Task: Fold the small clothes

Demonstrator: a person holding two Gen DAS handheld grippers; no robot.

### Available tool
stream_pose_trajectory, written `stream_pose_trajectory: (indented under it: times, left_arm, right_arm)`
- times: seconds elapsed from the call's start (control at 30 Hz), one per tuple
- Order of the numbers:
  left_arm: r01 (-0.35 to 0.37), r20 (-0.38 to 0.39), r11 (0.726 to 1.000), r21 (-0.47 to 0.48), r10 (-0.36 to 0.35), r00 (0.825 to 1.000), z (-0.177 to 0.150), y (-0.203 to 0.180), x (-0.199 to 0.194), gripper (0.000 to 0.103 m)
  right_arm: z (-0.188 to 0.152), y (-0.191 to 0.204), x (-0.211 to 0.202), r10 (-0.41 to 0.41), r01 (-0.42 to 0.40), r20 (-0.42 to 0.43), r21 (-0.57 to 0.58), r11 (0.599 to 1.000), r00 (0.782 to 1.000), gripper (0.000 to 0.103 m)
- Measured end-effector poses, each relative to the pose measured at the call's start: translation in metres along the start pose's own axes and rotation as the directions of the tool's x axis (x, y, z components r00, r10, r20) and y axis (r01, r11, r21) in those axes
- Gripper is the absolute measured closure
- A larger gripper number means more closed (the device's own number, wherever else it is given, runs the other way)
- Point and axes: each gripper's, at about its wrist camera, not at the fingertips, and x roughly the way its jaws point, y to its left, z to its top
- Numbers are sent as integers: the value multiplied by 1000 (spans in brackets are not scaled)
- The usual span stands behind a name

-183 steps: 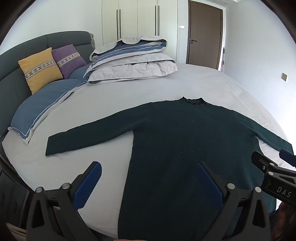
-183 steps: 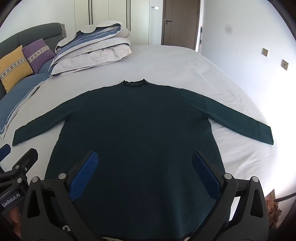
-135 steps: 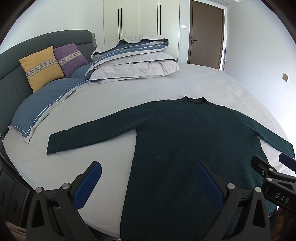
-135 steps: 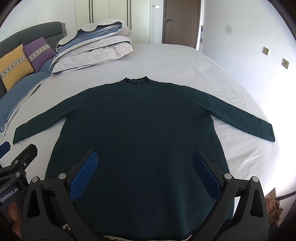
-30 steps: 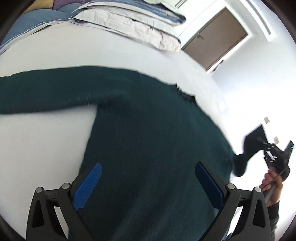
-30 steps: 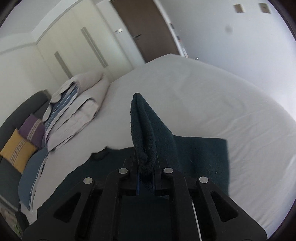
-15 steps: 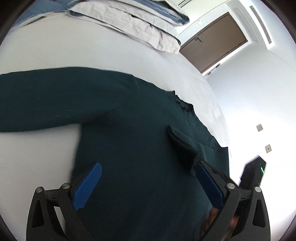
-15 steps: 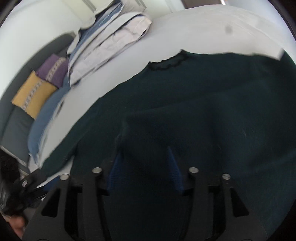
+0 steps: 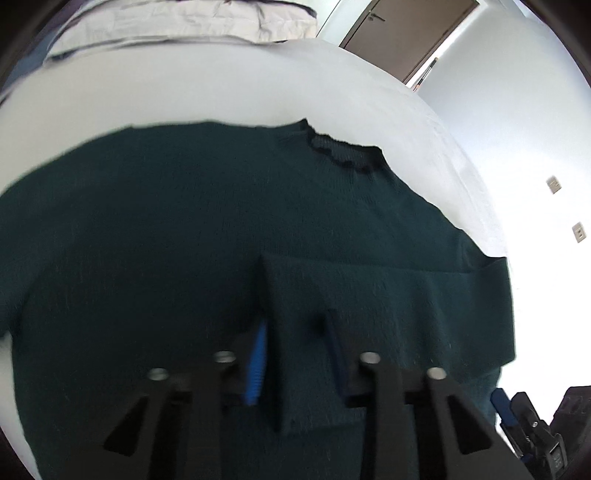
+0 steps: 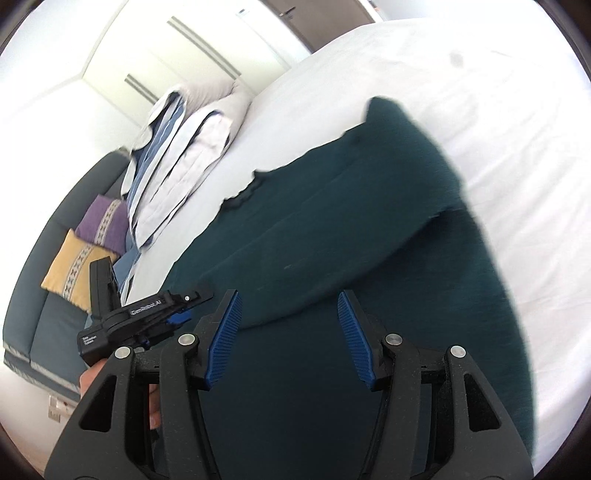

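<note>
A dark green sweater [image 9: 166,236] lies flat on the white bed, collar [image 9: 343,155] toward the far side. Its right sleeve [image 9: 369,295] is folded across the chest. My left gripper [image 9: 295,354] is low over the sleeve's cuff end, jaws partly closed with the cuff between the blue pads [image 9: 258,365]; whether they grip it is unclear. My right gripper [image 10: 290,332] is open and empty above the sweater [image 10: 332,240], near the folded sleeve [image 10: 369,206]. The left gripper body [image 10: 140,314] shows in the right wrist view.
Folded duvets [image 10: 184,125] are stacked at the far side of the bed [image 10: 480,92]. Yellow [image 10: 74,273] and purple [image 10: 103,221] cushions lean on the grey headboard. A brown door [image 9: 406,33] and white wardrobes stand beyond. The right gripper [image 9: 532,424] shows at the lower right.
The right gripper has opened and backed off from the sleeve it laid across the chest. The left gripper has come down onto the sleeve's cuff with its jaws narrowed.
</note>
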Motion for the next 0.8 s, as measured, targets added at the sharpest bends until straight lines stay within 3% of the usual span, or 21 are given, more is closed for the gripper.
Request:
stream_pose_trajectory:
  times: [0.03, 0.13, 0.27, 0.47, 0.63, 0.8]
  left_arm:
    - [-4, 5, 1000, 4, 4, 1000, 2, -1, 0, 90]
    - [-25, 51, 998, 49, 23, 998, 6, -7, -12, 93]
    - [-62, 134, 991, 116, 46, 990, 9, -17, -32, 94]
    - [-87, 248, 993, 85, 63, 967, 28, -1, -53, 94]
    - [-95, 204, 994, 46, 84, 975, 31, 21, -26, 94]
    - [-98, 203, 994, 42, 87, 975, 31, 26, -11, 94]
  right_arm:
    - [1, -8, -4, -5, 5, 3, 11, 1000, 1000, 50]
    - [5, -25, -20, -18, 17, 25, 29, 999, 1000, 50]
    - [18, -48, -34, -38, 33, 58, 74, 997, 998, 50]
    - [63, -66, -46, -105, 93, 127, 103, 990, 986, 50]
    - [103, -78, -45, -167, 155, 115, 106, 982, 979, 50]
    - [112, -80, -31, -200, 198, 50, 52, 979, 979, 51]
